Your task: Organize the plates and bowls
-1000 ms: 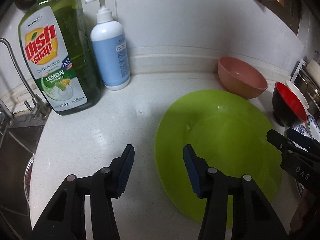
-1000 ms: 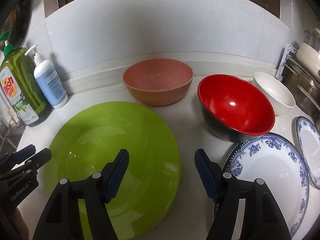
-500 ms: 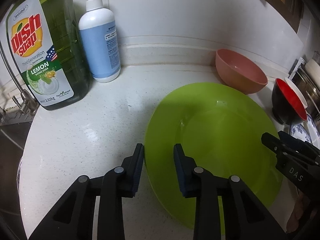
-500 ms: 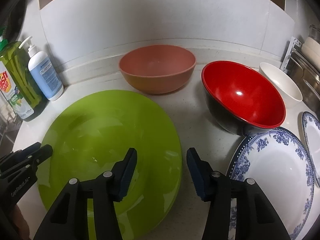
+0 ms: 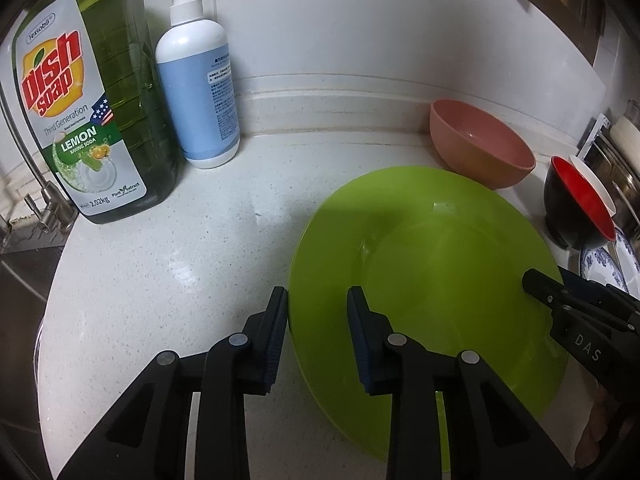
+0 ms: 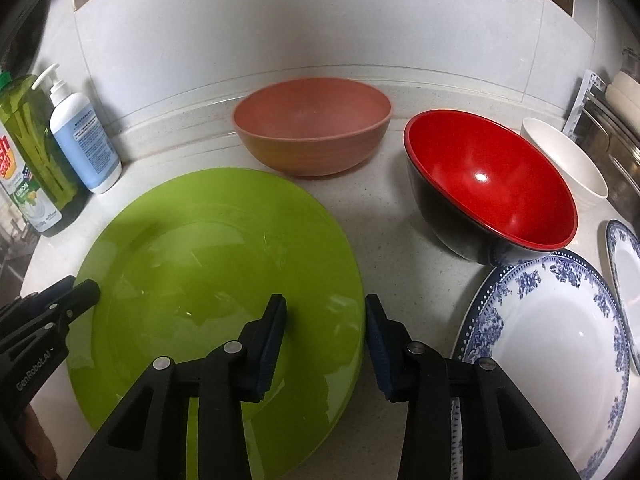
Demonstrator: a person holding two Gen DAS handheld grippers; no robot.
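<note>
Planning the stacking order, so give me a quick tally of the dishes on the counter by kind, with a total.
Plates: 3 – green plate, blue-patterned plate, second blue-patterned plate cut off at the right edge.
Bowls: 3 – pink bowl, red bowl, white bowl.
Total: 6 dishes in view.
</note>
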